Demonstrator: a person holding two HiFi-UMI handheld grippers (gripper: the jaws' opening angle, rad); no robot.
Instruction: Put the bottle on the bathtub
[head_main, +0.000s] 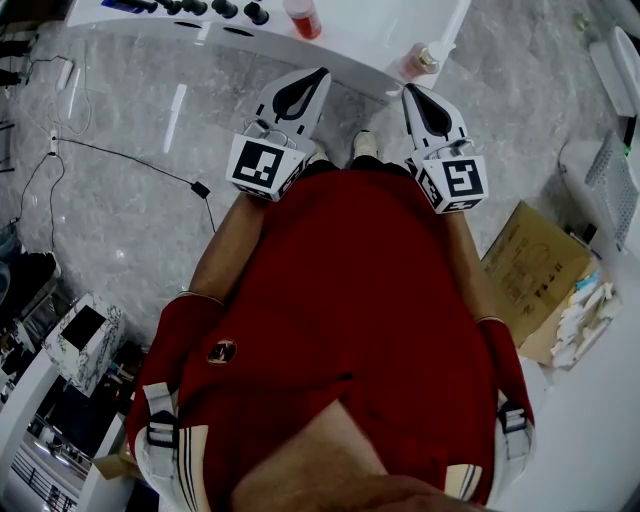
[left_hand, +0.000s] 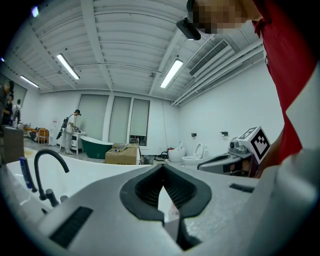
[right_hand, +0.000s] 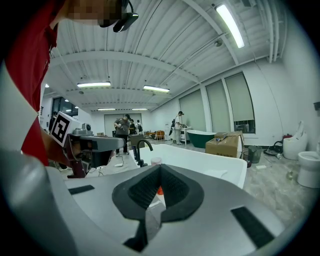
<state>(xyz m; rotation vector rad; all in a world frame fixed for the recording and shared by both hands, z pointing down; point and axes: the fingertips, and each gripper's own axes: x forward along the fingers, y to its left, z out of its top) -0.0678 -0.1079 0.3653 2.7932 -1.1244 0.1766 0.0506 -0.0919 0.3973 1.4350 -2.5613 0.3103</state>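
A white bathtub (head_main: 330, 45) runs along the top of the head view. A red bottle (head_main: 303, 18) with a pale cap stands on its rim, near the dark faucet knobs (head_main: 225, 8). A second, pale pink bottle (head_main: 424, 58) stands at the tub's corner. My left gripper (head_main: 320, 74) is shut and empty, and points at the tub's edge below the red bottle. My right gripper (head_main: 409, 90) is also shut and empty, just short of the pink bottle. In the right gripper view the red bottle (right_hand: 156, 161) shows just beyond the closed jaws (right_hand: 160, 168). The left gripper's (left_hand: 163, 170) view shows the curved faucet (left_hand: 46, 165).
A cardboard box (head_main: 535, 265) and papers lie on the floor at right. A black cable (head_main: 120, 160) crosses the marble floor at left. A patterned box (head_main: 85, 335) sits at lower left. Toilets (left_hand: 190, 154), a green tub (left_hand: 97, 147) and people stand far off.
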